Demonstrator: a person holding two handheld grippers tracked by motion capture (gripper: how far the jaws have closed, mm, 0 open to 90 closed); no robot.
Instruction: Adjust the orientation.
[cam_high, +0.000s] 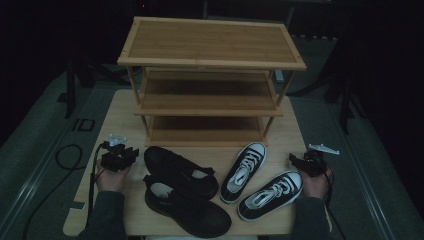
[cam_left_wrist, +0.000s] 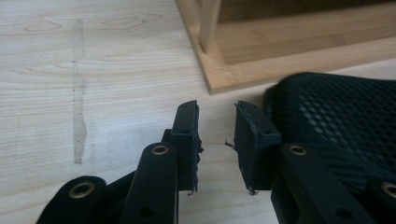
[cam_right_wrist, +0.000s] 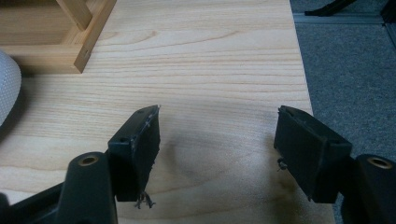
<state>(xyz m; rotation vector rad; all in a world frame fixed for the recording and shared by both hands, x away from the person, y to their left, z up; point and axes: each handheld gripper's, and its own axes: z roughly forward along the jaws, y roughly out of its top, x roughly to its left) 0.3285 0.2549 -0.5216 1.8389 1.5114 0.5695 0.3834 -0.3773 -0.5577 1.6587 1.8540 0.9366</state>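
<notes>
Black shoes (cam_high: 186, 192): 2, on table (cam_high: 112, 120), front of rack (cam_high: 210, 80) | rack: 3 shelves, bare | left gripper (cam_left_wrist: 217, 140): jaws apart, pinching nothing, beside black shoe | right gripper (cam_right_wrist: 217, 154): jaws wide, by white-toed shoes (cam_high: 260, 182)

A light wooden counter (cam_high: 107, 130) carries everything here. At its far middle stands a three-tier bamboo shoe rack (cam_high: 210, 75), its shelves bare. Near the middle of the counter lie two black mesh shoes (cam_high: 182, 187), one behind the other, touching. To their right lie two black-and-white canvas sneakers (cam_high: 260, 180) side by side, toes angled toward the far right, just beside the black pair.
</notes>
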